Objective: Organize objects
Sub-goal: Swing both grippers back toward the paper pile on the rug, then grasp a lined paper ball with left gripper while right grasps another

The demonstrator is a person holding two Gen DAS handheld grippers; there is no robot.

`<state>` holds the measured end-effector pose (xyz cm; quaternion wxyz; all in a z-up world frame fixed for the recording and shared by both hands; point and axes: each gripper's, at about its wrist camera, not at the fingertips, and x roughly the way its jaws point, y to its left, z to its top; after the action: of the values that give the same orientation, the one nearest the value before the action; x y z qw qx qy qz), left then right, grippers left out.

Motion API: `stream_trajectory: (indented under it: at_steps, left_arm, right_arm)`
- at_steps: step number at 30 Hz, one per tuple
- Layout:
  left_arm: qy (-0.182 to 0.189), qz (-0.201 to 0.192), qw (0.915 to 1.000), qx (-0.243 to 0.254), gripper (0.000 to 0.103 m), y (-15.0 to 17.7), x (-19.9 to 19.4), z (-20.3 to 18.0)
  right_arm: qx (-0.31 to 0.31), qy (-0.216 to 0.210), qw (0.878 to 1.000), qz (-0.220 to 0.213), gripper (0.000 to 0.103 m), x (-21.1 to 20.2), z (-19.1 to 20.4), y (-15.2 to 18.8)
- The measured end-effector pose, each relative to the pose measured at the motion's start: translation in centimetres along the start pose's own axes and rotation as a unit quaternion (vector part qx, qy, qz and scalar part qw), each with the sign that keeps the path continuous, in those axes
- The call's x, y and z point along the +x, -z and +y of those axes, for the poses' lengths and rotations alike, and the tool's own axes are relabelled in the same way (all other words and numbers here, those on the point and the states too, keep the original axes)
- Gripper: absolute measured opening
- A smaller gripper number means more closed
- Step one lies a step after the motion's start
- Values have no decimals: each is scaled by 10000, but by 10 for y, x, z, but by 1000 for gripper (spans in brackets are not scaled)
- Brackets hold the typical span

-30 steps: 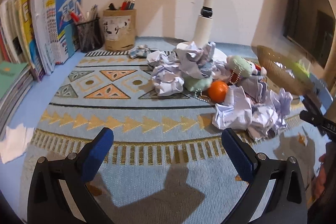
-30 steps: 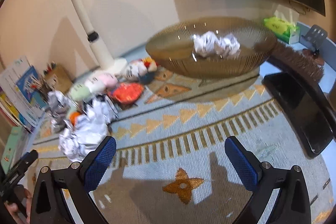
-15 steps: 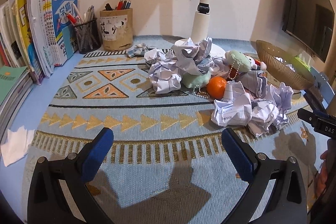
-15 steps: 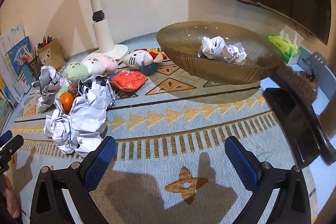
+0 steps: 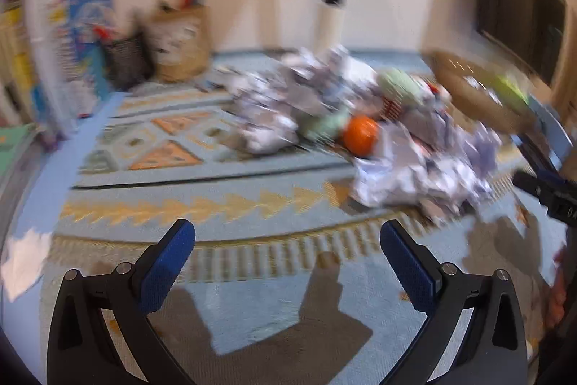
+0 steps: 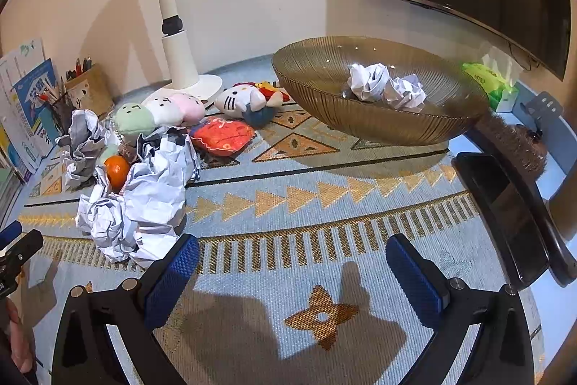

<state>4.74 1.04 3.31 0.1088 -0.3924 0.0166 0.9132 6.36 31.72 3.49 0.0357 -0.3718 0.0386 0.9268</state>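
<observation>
Swinging left and down over the last second, my right gripper (image 6: 288, 271) now looks across the patterned rug (image 6: 324, 204) with the amber glass bowl (image 6: 324, 96) ahead and to the right, where a second ago the bowl filled the centre of its view. My left gripper (image 5: 286, 262) is in motion too: its whole view is smeared, so fine detail on that side cannot be judged.

Fingers: both pairs are spread wide and hold nothing. Only rug shows between the blue pads (image 6: 173, 276).

Position of the work, all taken from the bowl:
- 2 crumpled paper balls (image 6: 384, 87) lie inside the bowl.
- The main heap of crumpled paper (image 6: 144, 197) lies well to the bowl's left, near my right gripper's left finger but not touching it.
- An orange (image 6: 116, 170) sits against the far side of that heap.
- Plush toys (image 6: 245, 100) lie just left of the bowl, by the white lamp base (image 6: 202, 85).
- A black phone (image 6: 505, 208) lies just in front of the bowl's right end.

Finding: I judge the sorting to be at an early stage, since most of the paper is outside the bowl. My turn away from the bowl toward the heap suggests the next pickup is a paper ball from its near edge. Risk: the sheets are loosely bunched together, so a grasp may drag a neighbour or roll the orange.
</observation>
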Motion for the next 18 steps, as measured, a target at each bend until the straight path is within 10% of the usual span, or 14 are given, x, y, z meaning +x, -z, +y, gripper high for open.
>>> stream_trajectory:
  at_steps: [4, 8, 10, 15, 18]
  left_arm:
    - [821, 417, 9953, 289, 102, -16, 19, -10]
    - [881, 507, 9928, 630, 87, -29, 42, -26]
    - [1084, 610, 9905, 585, 86, -32, 51, -29]
    - [1406, 600, 9853, 760, 44, -36, 56, -41]
    - [1458, 434, 9844, 883, 42, -34, 50, -45]
  right_arm:
    - [80, -866, 9962, 11, 103, -7, 5, -4]
    - [179, -1296, 9914, 48, 97, -10, 24, -12]
    - [145, -1459, 9890, 220, 72, -1, 37, -17]
    - [320, -1713, 9834, 504, 47, 26, 47, -20]
    - [644, -1705, 9817, 545, 42, 32, 34, -17]
